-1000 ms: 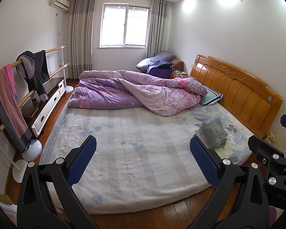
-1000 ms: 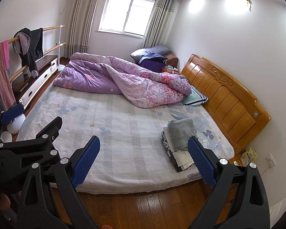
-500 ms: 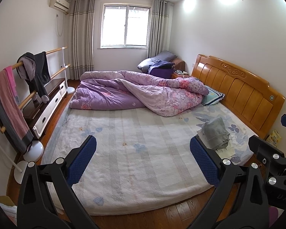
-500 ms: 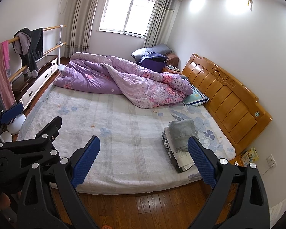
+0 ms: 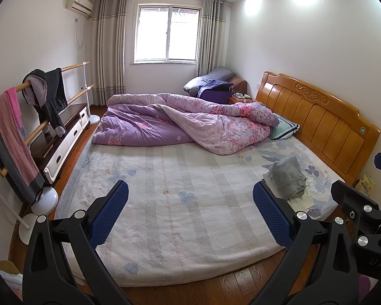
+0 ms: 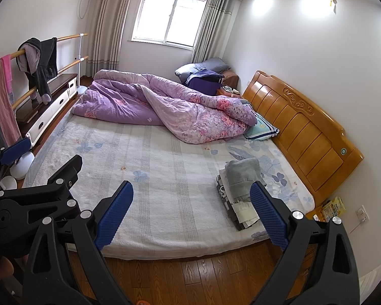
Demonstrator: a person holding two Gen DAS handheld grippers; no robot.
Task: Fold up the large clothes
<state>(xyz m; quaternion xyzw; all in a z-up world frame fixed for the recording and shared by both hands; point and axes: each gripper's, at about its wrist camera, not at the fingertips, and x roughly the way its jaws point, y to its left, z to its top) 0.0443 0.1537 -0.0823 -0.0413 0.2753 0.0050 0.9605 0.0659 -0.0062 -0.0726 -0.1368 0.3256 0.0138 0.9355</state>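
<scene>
Left gripper (image 5: 190, 213) and right gripper (image 6: 191, 213) spread wide, empty, folded clothes stack (image 6: 241, 188) on bed (image 6: 152, 178) (print unreadable)

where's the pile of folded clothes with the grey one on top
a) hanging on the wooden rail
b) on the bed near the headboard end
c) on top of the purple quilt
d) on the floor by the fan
b: the folded pile, grey piece on top, lies on the bed near the headboard, apart from the purple quilt; both grippers are open and empty.
</scene>
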